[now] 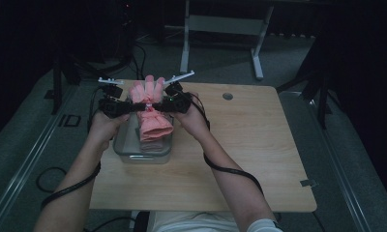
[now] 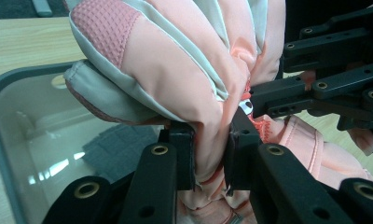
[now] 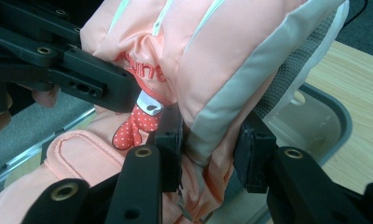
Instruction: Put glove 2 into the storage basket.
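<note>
glove: a pink glove [image 1: 150, 108] is held above the clear bin [image 1: 128, 151]; fingers up, cuff hanging toward the bin
left gripper [image 2: 211, 156]: jaws pinching glove fabric between them
right gripper [image 3: 211, 149]: jaws pinching the glove's grey-edged side
done: glove gripped from both sides, lifted off the surface [image 1: 249, 145]
left: judged, lowering into the bin and release

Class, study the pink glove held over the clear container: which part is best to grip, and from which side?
Grip the pink glove at its narrow wrist, one hand-held gripper from each side. The padded fingers are bulky; the waist there fits between jaws, as the left hand-held gripper and right hand-held gripper show.
</note>
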Tool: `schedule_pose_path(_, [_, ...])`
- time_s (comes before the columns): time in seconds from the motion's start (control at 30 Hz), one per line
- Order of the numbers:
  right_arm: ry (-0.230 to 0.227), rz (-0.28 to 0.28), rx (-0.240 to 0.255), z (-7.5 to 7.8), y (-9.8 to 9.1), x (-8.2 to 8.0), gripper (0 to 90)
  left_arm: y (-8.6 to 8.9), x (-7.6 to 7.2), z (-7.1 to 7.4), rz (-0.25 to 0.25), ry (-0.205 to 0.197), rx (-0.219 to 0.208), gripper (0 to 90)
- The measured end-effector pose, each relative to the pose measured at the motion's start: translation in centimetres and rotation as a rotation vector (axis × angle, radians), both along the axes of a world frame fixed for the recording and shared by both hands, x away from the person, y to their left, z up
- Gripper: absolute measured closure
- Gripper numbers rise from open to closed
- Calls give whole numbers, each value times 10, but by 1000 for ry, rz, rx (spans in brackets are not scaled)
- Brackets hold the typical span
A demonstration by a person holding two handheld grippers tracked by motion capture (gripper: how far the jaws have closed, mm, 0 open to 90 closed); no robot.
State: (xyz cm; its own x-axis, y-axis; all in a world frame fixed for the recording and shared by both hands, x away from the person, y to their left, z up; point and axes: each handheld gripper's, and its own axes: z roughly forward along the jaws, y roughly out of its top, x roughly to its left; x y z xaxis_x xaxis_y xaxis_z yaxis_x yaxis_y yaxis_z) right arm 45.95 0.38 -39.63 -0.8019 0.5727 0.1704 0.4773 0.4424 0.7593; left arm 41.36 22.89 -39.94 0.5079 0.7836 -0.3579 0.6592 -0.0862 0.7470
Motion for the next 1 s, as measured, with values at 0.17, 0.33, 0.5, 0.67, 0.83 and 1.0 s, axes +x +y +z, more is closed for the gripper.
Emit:
schedule_pose_path(0.17, [3, 14, -11, -2, 8, 4, 658, 6, 1, -5, 20, 0, -9, 760])
schedule_pose_path(0.33, [13, 28, -27, -9, 14, 11, 658, 8, 3, -15, 42, 16, -14, 760])
schedule_pose_path(0.5, [40, 38, -46, -23, 17, 18, 659, 10, 9, -32, 56, 45, -29, 760])
schedule_pose_path(0.67, [61, 33, -68, -38, 19, 23, 658, 10, 13, -48, 59, 76, -31, 760])
schedule_pose_path(0.83, [100, 28, -79, -55, 21, 24, 659, 10, 16, -64, 59, 122, -22, 759])
schedule_pose_path(1.0, [127, 24, -106, -71, 24, 26, 658, 9, 18, -79, 69, 167, -11, 757])
